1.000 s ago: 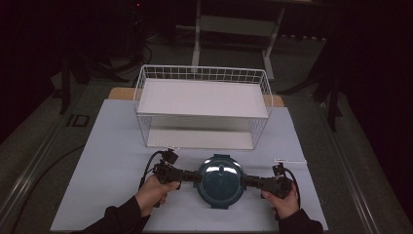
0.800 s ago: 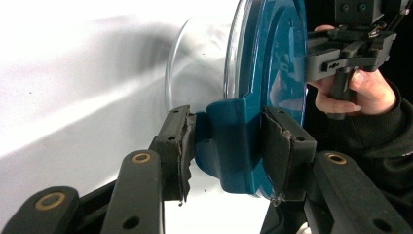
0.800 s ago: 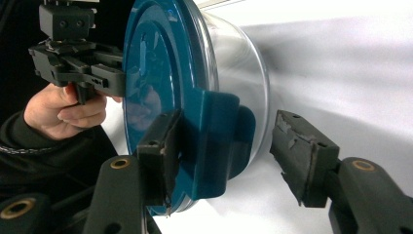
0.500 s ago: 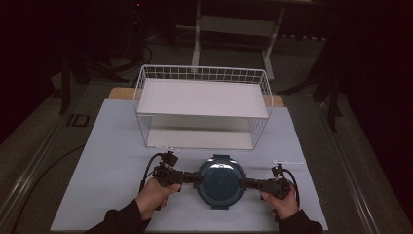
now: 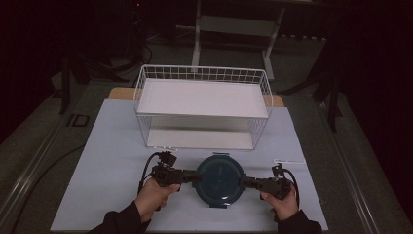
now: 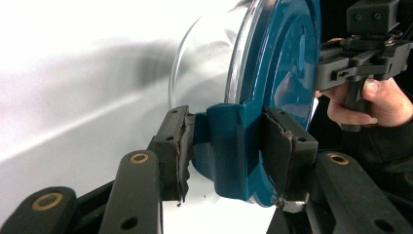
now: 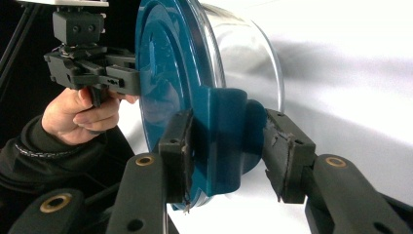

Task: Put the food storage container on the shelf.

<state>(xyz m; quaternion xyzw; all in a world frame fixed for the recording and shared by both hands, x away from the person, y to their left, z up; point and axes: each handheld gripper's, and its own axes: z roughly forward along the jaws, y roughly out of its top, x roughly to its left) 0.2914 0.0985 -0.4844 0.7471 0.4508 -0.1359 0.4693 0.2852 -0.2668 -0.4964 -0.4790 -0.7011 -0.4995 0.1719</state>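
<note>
The round container [image 5: 218, 180] with its teal lid lies on the white table [image 5: 97, 161], in front of the wire basket [image 5: 202, 109]. It looks stiff, smooth, perhaps slippery, so I hold its side latches: my left claw [image 6: 229, 156] and my right claw [image 7: 226, 156], both half closed, clamp one latch each.

The lidded container [image 5: 218, 179] sits on the surface [image 5: 107, 146], just before the wire basket [image 5: 202, 107]. The left tongs [image 5: 195, 176] flank it on its left, the right tongs [image 5: 242, 182] on its right.
</note>
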